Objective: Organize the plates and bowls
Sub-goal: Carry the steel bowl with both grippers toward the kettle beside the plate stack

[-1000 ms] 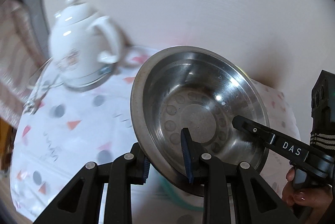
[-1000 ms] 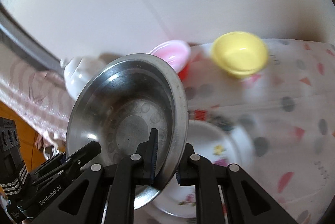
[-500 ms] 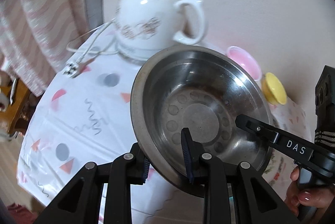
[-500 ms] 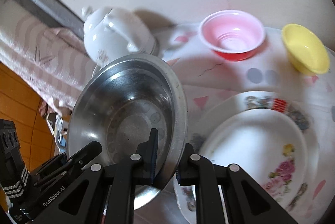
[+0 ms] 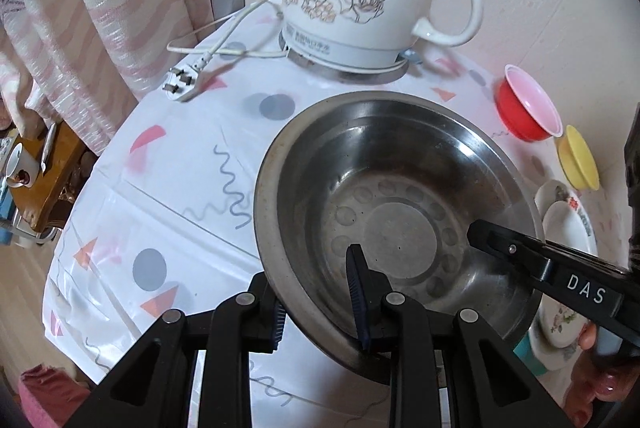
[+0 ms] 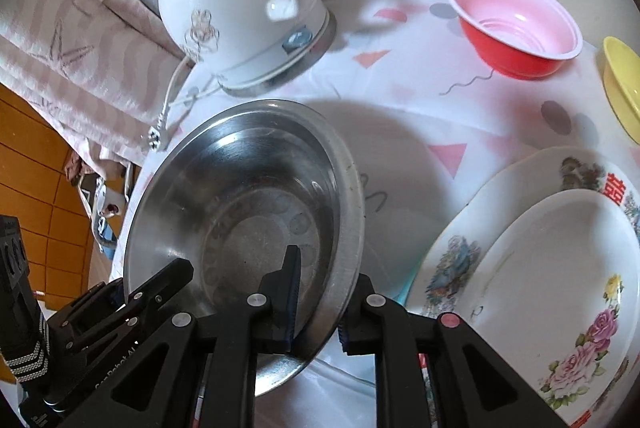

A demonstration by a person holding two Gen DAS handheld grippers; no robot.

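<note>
We count one white kettle (image 6: pixel 240 7), one steel bowl (image 6: pixel 240 211), one red bowl (image 6: pixel 516 23), one yellow bowl (image 6: pixel 622 87) and two stacked floral plates (image 6: pixel 560 268). Our left gripper (image 5: pixel 320 304) clamps the steel bowl's near rim; our right gripper (image 6: pixel 318 302), its jaws just easing slightly, straddles the opposite rim, above the patterned tablecloth (image 5: pixel 160 187).
</note>
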